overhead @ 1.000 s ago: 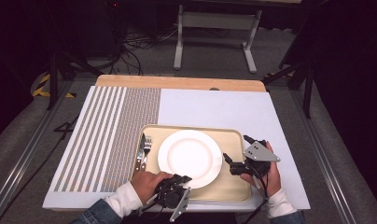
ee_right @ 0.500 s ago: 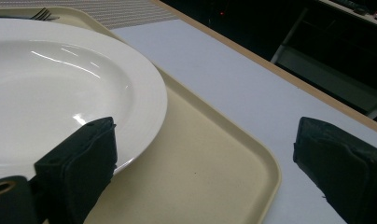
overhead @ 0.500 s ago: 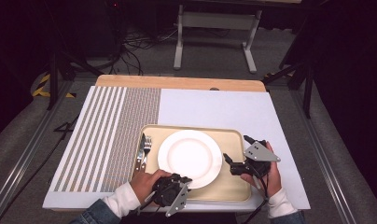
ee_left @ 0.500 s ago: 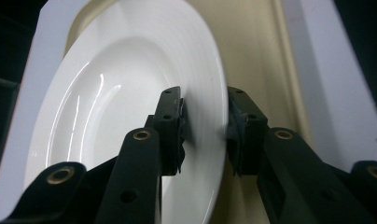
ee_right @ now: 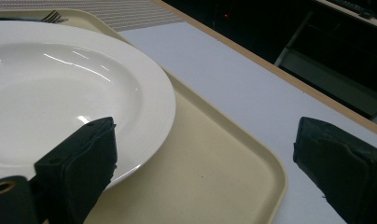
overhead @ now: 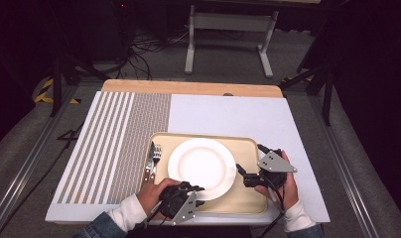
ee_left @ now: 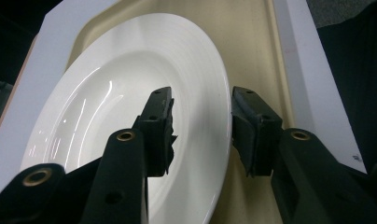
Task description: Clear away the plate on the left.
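Plate rim between left gripper jaws just opening, pads clear, probably letting go; right gripper spread wide, lower right, empty.

The right gripper holds its 2 black jaws wide apart, nothing between them but bare tray. The left jaw overlaps the white plate's rim. A fork lies beyond the plate, and the white surface stretches alongside the tray.
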The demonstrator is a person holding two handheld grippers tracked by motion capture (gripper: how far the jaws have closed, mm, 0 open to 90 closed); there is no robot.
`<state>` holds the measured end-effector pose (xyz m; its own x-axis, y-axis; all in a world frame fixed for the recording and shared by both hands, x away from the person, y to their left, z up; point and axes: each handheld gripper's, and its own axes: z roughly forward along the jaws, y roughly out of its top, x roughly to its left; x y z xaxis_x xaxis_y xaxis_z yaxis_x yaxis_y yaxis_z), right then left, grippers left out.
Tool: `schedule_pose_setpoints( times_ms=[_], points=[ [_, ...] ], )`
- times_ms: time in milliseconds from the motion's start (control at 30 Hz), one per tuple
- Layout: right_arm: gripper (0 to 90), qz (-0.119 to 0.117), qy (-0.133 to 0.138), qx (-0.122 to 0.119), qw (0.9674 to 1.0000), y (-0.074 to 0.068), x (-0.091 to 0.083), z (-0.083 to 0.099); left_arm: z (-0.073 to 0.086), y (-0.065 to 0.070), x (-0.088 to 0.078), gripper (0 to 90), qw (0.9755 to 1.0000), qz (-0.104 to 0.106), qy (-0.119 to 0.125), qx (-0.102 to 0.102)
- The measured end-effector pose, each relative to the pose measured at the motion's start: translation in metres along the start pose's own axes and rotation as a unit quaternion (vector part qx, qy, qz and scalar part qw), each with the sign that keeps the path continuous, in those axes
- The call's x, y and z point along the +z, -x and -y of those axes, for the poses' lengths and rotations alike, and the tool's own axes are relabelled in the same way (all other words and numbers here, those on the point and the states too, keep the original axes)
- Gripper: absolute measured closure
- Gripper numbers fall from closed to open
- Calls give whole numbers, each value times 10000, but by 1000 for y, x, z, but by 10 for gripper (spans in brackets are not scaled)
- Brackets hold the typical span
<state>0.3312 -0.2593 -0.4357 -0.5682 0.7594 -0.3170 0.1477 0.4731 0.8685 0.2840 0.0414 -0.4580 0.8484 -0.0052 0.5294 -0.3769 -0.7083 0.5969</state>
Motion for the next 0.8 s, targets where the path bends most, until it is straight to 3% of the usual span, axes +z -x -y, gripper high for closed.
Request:
schedule_pose_setpoints(
  times_ms=[300,433,800],
  points=[
    [71,-44,50,-19,10000,-2,-1,-2,3,-6,-11,556,9986,106,351,-381],
    [71,-55,59,-25,10000,-3,-1,-3,2,-9,-15,542,9977,61,505,-452],
    [71,-80,97,-63,9999,-6,-2,-5,8,-17,-19,519,9952,-23,652,-724]
  ],
)
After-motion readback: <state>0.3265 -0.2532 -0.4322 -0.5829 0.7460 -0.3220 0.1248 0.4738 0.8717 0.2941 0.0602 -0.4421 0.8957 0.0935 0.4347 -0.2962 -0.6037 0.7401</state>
